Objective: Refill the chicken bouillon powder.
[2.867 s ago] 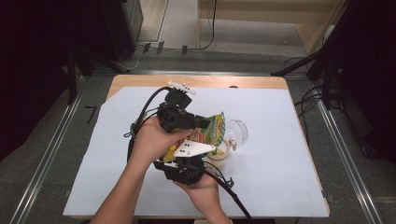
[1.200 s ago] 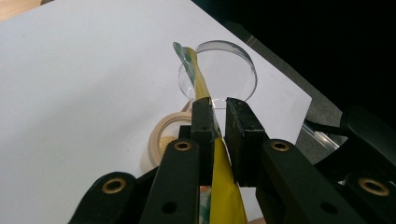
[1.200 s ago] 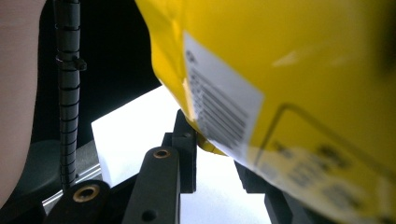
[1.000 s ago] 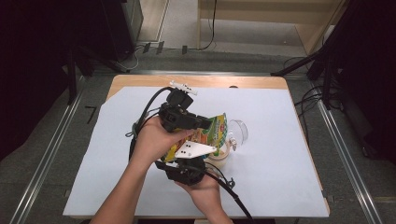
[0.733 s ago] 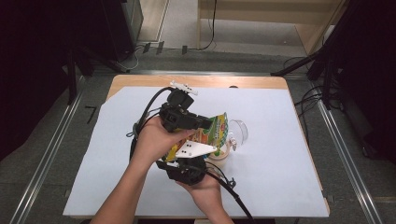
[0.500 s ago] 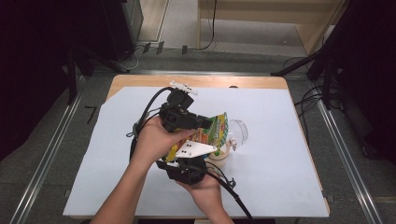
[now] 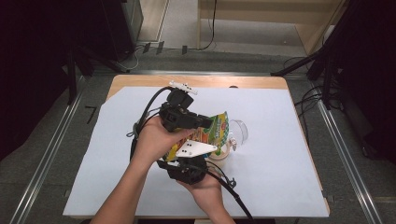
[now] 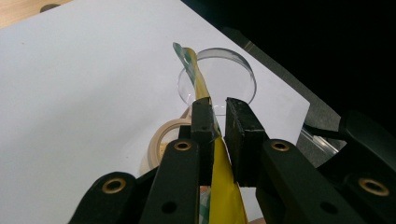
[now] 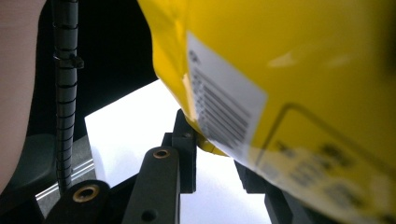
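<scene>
A yellow snack bag (image 7: 211,132) hangs over the table's middle, held between both grippers. My left gripper (image 7: 204,124) comes in from the far side and is shut on the bag's thin upper edge (image 8: 205,93), both pads pressing on it. My right gripper (image 7: 198,150), with its white plate on top, holds the bag from the near side. In the right gripper view the bag's barcoded side (image 9: 280,84) looms close, its lower corner sitting between the jaws of my right gripper (image 9: 215,137). Below the bag stand a beige round container (image 8: 161,140) and a clear round lid (image 8: 218,77).
White paper (image 7: 280,140) covers the wooden table (image 7: 140,81). The clear lid (image 7: 238,130) lies just right of the bag, the beige container (image 7: 219,156) under it. Cables trail from both grippers. Metal rails and dark stands flank the table.
</scene>
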Available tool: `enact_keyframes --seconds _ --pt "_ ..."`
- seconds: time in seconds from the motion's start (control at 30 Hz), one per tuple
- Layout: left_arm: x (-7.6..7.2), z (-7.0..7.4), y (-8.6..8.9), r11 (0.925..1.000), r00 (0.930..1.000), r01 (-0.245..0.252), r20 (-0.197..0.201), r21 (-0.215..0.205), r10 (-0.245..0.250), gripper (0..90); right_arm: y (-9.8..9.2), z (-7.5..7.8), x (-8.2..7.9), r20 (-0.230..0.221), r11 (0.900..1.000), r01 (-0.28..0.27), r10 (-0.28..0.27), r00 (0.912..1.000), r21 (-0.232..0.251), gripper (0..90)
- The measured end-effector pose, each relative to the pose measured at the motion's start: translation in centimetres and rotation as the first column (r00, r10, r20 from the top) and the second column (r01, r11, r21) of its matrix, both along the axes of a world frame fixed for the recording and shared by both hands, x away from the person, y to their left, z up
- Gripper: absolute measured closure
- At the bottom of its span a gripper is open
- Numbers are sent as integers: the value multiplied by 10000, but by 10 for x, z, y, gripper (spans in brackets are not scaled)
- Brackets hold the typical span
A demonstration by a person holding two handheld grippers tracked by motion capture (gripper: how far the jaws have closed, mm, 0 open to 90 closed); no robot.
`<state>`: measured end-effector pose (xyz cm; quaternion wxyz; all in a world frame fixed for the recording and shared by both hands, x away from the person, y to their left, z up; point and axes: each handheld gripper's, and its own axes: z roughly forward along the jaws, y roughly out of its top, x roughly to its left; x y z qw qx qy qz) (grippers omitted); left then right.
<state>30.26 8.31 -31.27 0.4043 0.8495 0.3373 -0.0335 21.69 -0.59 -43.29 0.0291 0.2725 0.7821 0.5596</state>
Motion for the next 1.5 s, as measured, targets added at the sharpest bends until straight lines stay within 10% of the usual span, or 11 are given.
enact_keyframes --seconds 1.5 --pt "-1 0 -1 10000 10000 23 21 21 -23 822 0 -4 1 94 9999 77 -78 9999 93 733"
